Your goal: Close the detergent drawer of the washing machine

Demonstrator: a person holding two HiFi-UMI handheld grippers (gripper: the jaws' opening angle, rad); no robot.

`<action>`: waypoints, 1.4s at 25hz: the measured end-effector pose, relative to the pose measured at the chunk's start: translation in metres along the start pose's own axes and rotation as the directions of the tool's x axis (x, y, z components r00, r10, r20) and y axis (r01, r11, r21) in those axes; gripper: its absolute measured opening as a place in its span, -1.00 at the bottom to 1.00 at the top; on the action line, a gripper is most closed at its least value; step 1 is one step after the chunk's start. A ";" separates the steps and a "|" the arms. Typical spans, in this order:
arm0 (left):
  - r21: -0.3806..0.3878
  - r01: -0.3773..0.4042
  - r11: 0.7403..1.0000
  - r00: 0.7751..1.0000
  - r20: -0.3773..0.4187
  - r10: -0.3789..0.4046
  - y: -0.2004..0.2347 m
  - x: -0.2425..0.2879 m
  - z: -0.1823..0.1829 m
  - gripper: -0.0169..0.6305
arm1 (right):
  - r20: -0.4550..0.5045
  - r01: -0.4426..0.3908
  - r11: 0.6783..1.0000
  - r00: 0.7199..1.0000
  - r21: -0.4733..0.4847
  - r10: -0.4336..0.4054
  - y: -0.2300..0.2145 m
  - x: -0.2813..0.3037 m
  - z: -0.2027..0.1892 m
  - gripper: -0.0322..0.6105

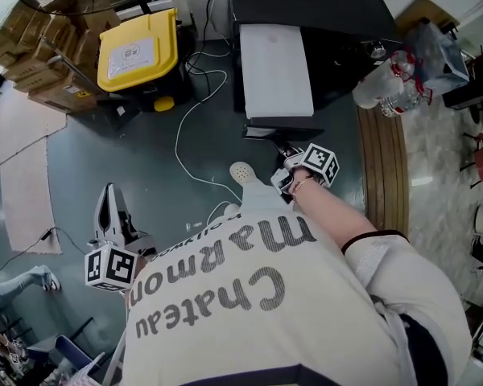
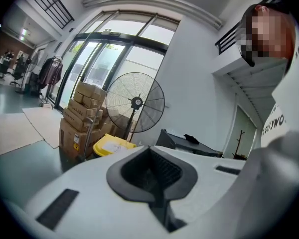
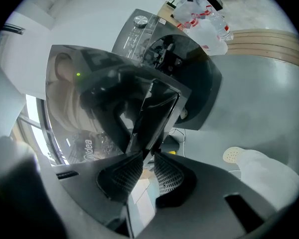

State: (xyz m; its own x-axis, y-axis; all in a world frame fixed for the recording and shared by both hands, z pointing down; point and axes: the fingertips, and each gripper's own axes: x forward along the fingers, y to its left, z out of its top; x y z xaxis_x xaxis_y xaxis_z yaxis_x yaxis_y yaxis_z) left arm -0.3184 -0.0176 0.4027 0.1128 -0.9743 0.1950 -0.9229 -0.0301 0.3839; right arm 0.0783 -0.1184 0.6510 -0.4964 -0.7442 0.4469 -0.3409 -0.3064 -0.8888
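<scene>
Grey floor point(image 1: 145, 159) seen from above. Far left, yellow bin point(image 1: 137, 48). L gripper point(image 1: 106, 193) low left, jaws together, empty, well apart from machine. Centre top, washing machine point(image 1: 275, 67) w/ white lid. Its detergent drawer point(image 3: 157, 113) sticks out in front; R gripper point(image 3: 145, 158) jaws partly apart, clamped on drawer's dark front edge.

"What's sitting on the floor point(image 1: 145, 183)?"

"I see a washing machine point(image 1: 275, 67), a yellow-lidded bin point(image 1: 137, 51) just beside stacked cardboard boxes point(image 1: 52, 43), and a white cable point(image 1: 178, 139) trailing across."

"And on the left?"

"I see flat cardboard sheets point(image 1: 20, 183) there."
</scene>
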 end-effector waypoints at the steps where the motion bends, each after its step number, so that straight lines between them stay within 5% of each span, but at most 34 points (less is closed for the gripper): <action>1: 0.000 -0.003 1.000 1.000 0.001 0.003 0.000 0.002 0.000 -0.92 | -0.004 0.000 1.000 1.000 0.002 0.000 -0.001 0.000 0.000 -0.63; 11: -0.013 -0.007 1.000 1.000 -0.003 0.007 -0.006 0.028 -0.002 -0.92 | -0.002 -0.079 0.997 0.997 0.003 0.079 0.022 0.010 0.027 -0.65; 35: -0.035 -0.029 0.999 0.999 0.014 0.030 -0.007 0.069 0.022 -0.92 | -0.047 -0.042 0.998 0.998 0.038 0.044 0.029 0.051 0.045 -0.64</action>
State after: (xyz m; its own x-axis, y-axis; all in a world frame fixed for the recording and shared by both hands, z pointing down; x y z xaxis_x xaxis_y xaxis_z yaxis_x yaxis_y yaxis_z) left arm -0.3119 -0.0895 0.3937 0.0805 -0.9777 0.1939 -0.9124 0.0061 0.4092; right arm 0.0788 -0.1917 0.6434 -0.5477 -0.7284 0.4116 -0.2892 -0.2968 -0.9101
